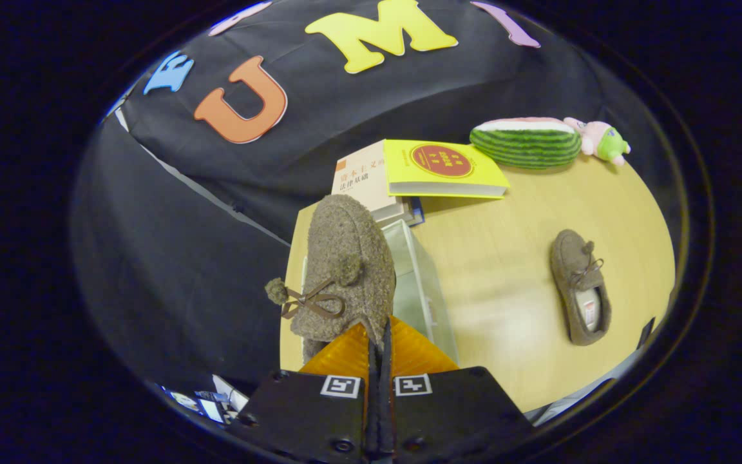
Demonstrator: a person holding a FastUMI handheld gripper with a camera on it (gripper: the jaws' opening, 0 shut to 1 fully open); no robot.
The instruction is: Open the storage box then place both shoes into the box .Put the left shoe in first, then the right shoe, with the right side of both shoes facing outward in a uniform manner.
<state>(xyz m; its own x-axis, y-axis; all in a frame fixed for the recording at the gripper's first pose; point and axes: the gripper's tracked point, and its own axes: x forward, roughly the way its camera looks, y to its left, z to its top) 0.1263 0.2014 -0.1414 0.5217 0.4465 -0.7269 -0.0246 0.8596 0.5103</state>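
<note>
Gripper (377, 335), orange fingers (345, 354) pressed nearly together, pinching the heel rim of a brown fleece shoe (342, 270) that is lifted toe-forward, its bow and pompoms facing up. The shoe hangs above the table's (513, 309) left edge, over the clear storage box (419, 283). The second shoe (580, 287) lies flat toward the right edge, with bare tabletop between it and the box. Books (438, 169) and a watermelon plush (525, 142) occupy the far edge.

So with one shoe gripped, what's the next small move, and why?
Probably lower it into the clear storage box: the hand-held gripper is shut on the brown shoe, held above the box, while the second shoe lies on the table.
</note>
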